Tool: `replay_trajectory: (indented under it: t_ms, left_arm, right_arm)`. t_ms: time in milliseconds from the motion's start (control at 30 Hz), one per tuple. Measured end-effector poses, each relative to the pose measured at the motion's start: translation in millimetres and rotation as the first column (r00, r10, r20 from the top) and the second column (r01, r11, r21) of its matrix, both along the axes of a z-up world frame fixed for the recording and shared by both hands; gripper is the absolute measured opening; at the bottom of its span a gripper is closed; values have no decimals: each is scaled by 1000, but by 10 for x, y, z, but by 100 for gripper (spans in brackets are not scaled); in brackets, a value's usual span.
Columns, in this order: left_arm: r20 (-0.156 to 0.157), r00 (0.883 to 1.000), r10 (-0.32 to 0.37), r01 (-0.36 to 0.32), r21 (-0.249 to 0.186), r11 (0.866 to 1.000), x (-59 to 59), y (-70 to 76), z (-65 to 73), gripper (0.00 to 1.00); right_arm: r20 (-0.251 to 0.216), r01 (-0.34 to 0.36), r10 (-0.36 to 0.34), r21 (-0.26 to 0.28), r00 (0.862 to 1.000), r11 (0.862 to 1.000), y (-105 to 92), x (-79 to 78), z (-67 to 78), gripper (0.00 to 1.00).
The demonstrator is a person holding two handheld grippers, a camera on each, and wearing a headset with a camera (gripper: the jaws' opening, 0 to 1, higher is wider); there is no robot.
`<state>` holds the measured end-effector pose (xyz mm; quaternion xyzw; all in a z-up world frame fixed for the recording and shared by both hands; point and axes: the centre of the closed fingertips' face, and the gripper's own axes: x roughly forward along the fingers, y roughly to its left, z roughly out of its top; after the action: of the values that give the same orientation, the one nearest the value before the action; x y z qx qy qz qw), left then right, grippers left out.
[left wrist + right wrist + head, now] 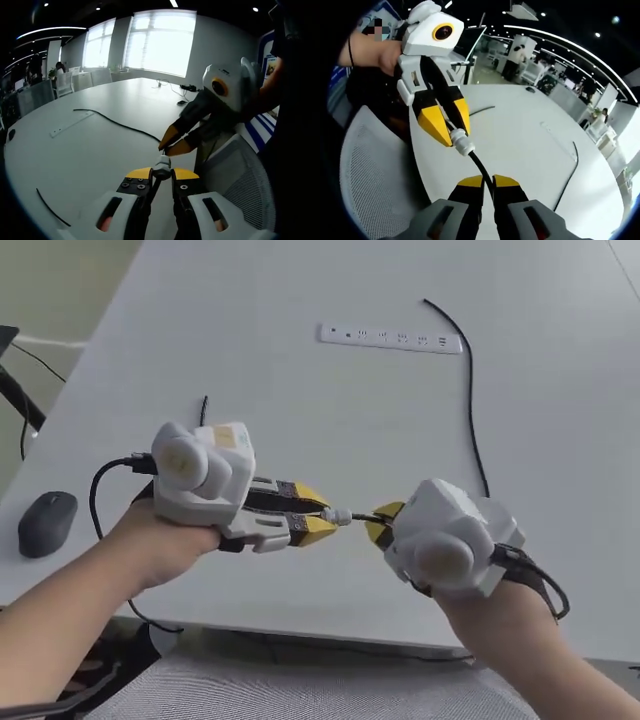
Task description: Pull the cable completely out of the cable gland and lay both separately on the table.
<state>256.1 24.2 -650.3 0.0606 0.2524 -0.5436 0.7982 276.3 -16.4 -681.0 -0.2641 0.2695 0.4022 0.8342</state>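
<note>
Above the table's front edge my left gripper point(322, 521) is shut on a small white cable gland point(337, 516). The gland point(162, 167) sits between my yellow fingertips, and it shows again as the white gland point(460, 141) at the other gripper's tips. A short black cable point(362, 517) runs out of the gland to my right gripper point(378, 523), which is shut on it. In the right gripper view the cable point(481, 167) passes down between my closed tips point(488, 180). The two grippers face each other, tip to tip, a few centimetres apart.
A white power strip point(390, 338) lies at the table's far middle, with a long black cord point(470, 390) trailing down the right side. A short black wire piece point(204, 410) lies at the left. A grey mouse point(46, 521) rests at the left edge. A mesh chair point(300, 680) is below.
</note>
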Motion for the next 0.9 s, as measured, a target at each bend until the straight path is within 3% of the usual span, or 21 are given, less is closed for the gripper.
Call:
replay_trajectory:
  t_ms: [200, 367, 567, 633, 700, 900]
  left_arm:
    - [2, 1000, 0, 0, 1, 1000, -8, -22, -23, 15]
    - [1, 1000, 1, -1, 6, 1000, -1, -18, -37, 15]
    - [0, 1000, 2, -2, 7, 1000, 3, -9, -34, 15]
    - [1, 1000, 3, -3, 8, 1000, 3, -16, -34, 15]
    - [-1, 1000, 4, -4, 6, 1000, 1, -24, -34, 15]
    - [0, 1000, 2, -2, 7, 1000, -3, -42, -47, 15]
  right_arm:
    - [-77, 96, -91, 64, 993, 993, -133, 15, -96, 1]
    - [-161, 201, -183, 100, 970, 975, -274, 37, -231, 1]
    - [-211, 276, -246, 129, 946, 952, -403, 61, -350, 1]
    - [-226, 306, -273, 127, 935, 943, -456, 65, -396, 1]
    - [-265, 351, -306, 145, 915, 925, -490, 66, -441, 1]
    - [-282, 387, -338, 141, 898, 911, -532, 66, -502, 0]
